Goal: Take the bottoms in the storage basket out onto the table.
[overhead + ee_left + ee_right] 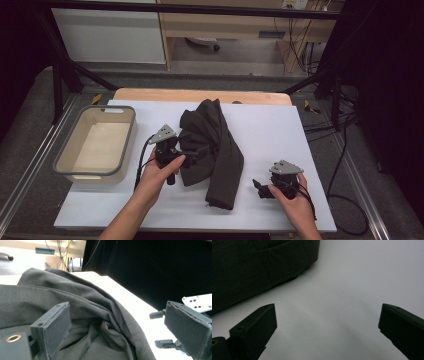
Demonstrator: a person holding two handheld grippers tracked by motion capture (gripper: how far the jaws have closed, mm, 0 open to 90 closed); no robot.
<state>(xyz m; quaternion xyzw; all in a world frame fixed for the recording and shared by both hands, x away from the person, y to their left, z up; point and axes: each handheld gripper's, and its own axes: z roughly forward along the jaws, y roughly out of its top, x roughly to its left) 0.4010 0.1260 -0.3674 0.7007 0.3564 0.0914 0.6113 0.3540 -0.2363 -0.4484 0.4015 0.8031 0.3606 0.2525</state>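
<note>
A dark grey garment (212, 145) lies crumpled and partly folded in the middle of the white table top (270, 130). My left gripper (196, 152) reaches over the garment's left side, jaws wide open, with wrinkled cloth (100, 315) lying under and between them (122, 335). My right gripper (260, 189) rests low on the table just right of the garment's near end, pointing toward it. Its jaws (327, 327) stand open over bare white surface, and the garment's edge (262, 270) lies a short way ahead to the left.
A beige bin with a grey rim (126, 150) stands empty at the table's left. Beyond the white top runs a wooden edge (200, 95). Black frame bars and cables surround the table. The right gripper's plate (197, 301) shows in the left gripper view.
</note>
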